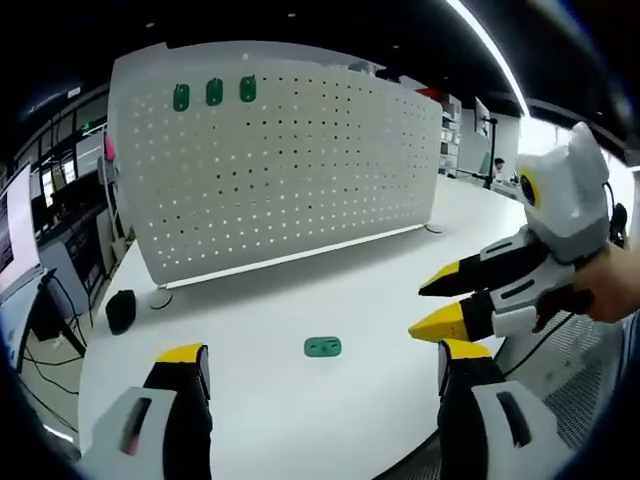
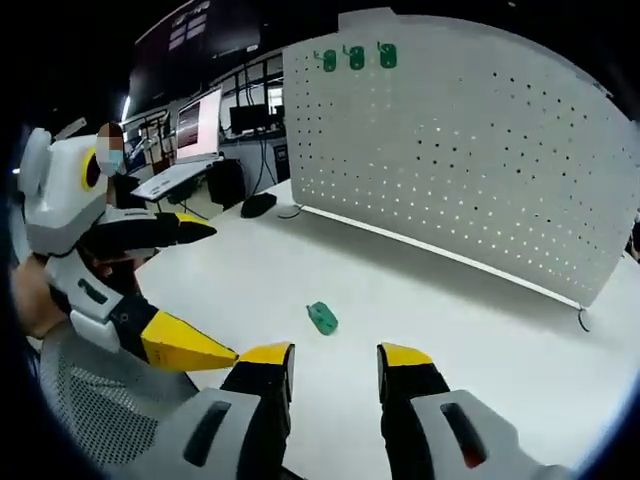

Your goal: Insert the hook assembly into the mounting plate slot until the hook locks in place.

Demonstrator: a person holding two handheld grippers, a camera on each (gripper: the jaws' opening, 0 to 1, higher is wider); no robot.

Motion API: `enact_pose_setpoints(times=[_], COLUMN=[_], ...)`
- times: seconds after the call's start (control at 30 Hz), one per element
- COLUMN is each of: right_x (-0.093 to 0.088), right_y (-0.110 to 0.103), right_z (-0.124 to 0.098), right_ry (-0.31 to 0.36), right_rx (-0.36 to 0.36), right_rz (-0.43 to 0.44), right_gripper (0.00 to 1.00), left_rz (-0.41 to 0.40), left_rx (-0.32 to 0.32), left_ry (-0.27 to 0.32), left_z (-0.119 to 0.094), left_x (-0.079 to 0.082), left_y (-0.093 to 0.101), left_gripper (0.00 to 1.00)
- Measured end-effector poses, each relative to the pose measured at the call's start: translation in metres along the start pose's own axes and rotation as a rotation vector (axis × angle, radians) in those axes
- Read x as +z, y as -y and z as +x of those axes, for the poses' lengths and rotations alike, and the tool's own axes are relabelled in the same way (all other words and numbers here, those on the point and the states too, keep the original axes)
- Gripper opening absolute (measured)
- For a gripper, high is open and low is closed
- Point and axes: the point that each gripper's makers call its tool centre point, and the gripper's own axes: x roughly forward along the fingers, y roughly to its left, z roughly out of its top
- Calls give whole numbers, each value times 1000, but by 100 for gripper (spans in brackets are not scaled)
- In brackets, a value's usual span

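Observation:
A small green hook assembly (image 1: 322, 347) lies flat on the white table (image 1: 300, 410), ahead of my left gripper (image 1: 322, 352), whose yellow-tipped jaws stand wide open around empty space. My right gripper (image 1: 420, 310) comes in from the right, open and a little above the table. In the right gripper view the same hook assembly (image 2: 322, 318) lies just beyond my open right gripper (image 2: 335, 354), with my open left gripper (image 2: 220, 292) off to the left. The white perforated mounting plate (image 1: 290, 170) (image 2: 470, 130) stands upright behind, with three green hooks (image 1: 214, 92) (image 2: 355, 56) along its top.
A black rounded object (image 1: 120, 308) (image 2: 258, 205) rests on the table by the plate's end. A person's hand (image 1: 615, 285) holds the right gripper. A mesh chair back (image 2: 90, 400) is near the table edge. Desks with monitors (image 2: 200, 125) stand beyond.

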Motion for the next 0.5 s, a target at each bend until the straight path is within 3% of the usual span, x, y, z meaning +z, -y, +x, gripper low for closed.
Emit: enact_pose_setpoints(times=[0.13, 0.23, 0.27, 0.33, 0.5], right_x=[2, 0, -2, -9, -25], right_y=[4, 10, 12, 16, 18], right_z=[1, -5, -7, -11, -27], right_ry=[-2, -9, -11, -28, -68], right_rx=[2, 5, 7, 12, 26], right_rz=[7, -11, -13, -17, -30], right_gripper=[31, 30, 30, 30, 30], left_rz=[-14, -56, 23, 137, 204], left_rx=[-27, -123, -154, -196, -300], left_ry=[-34, -82, -72, -107, -120], left_z=[2, 6, 10, 17, 33], left_x=[-5, -10, -8, -16, -25], left_y=[2, 12, 12, 10, 11], left_gripper=[98, 97, 95, 92, 87])
